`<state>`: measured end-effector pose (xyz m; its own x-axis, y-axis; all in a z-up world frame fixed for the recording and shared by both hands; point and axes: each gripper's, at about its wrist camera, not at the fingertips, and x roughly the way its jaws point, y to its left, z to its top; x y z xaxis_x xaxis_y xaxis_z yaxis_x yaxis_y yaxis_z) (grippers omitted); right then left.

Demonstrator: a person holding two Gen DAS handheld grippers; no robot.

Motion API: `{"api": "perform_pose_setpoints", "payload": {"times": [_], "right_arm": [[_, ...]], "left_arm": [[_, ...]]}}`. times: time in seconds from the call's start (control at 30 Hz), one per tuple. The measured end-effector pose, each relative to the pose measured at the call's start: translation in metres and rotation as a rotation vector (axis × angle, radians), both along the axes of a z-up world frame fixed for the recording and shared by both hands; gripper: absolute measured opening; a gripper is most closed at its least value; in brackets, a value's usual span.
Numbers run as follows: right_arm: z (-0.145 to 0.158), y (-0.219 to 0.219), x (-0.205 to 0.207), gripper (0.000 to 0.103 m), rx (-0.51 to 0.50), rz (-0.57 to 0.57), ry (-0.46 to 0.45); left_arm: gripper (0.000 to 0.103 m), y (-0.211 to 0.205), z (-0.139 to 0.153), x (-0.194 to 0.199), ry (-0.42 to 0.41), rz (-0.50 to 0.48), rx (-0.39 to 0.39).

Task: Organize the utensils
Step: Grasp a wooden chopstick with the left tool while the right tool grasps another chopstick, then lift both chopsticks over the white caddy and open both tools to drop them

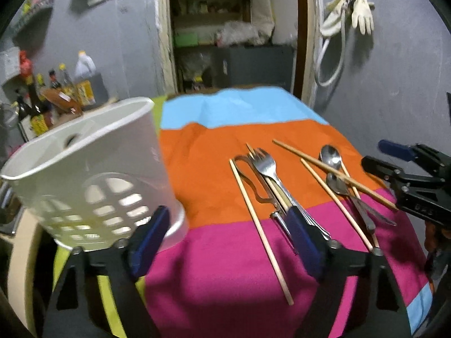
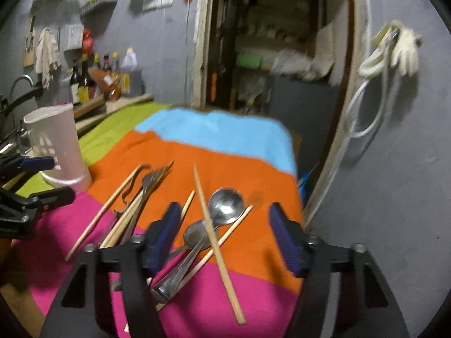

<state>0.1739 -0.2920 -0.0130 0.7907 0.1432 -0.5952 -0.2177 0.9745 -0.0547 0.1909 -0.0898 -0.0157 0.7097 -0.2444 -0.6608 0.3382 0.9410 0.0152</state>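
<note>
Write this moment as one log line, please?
left tongs: open, empty | right tongs: open, over spoons | fork, chopsticks: on cloth | white holder: empty

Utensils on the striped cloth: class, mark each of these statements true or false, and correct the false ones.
1. The white holder already has chopsticks standing in it. False: none show in it; the chopsticks lie on the cloth.
2. A fork lies on the cloth. True.
3. Two spoons lie close together with a chopstick across them. True.
4. The right gripper is clamped on a spoon. False: its pads stand apart, pressing on nothing.
5. The holder stands at the right end of the cloth. False: it is at the left.
</note>
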Motion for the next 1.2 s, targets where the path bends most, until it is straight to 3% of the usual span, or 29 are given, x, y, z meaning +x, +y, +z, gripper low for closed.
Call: {"api": "perform_pose_setpoints", "payload": {"times": [0.3, 0.43, 0.73, 0.83, 1.0, 1.2], "right_arm": [[-0.017, 0.000, 0.033, 0.025, 0.018, 0.089, 0.198], [-0.022, 0.005, 0.048, 0.011, -0.004, 0.102, 0.252], [-0.026, 0.016, 0.076, 0.009, -0.073, 0.119, 0.347], [-0.028, 0.019, 0.084, 0.007, -0.087, 0.116, 0.368], [-0.024, 0.009, 0.081, 0.005, 0.031, 0.092, 0.386], [-0.012, -0.003, 0.052, 0.005, 0.195, 0.056, 0.281]], "left_arm": [[0.031, -0.009, -0.018, 0.032, 0.173, -0.061, -0.010], [0.023, -0.013, -0.020, 0.043, 0.225, -0.075, -0.010], [0.014, -0.019, -0.027, 0.067, 0.367, -0.078, -0.032], [0.007, -0.019, -0.026, 0.071, 0.393, -0.072, -0.042], [0.005, -0.014, -0.024, 0.066, 0.412, -0.069, -0.078], [0.002, -0.009, -0.015, 0.044, 0.362, -0.085, -0.124]]}}
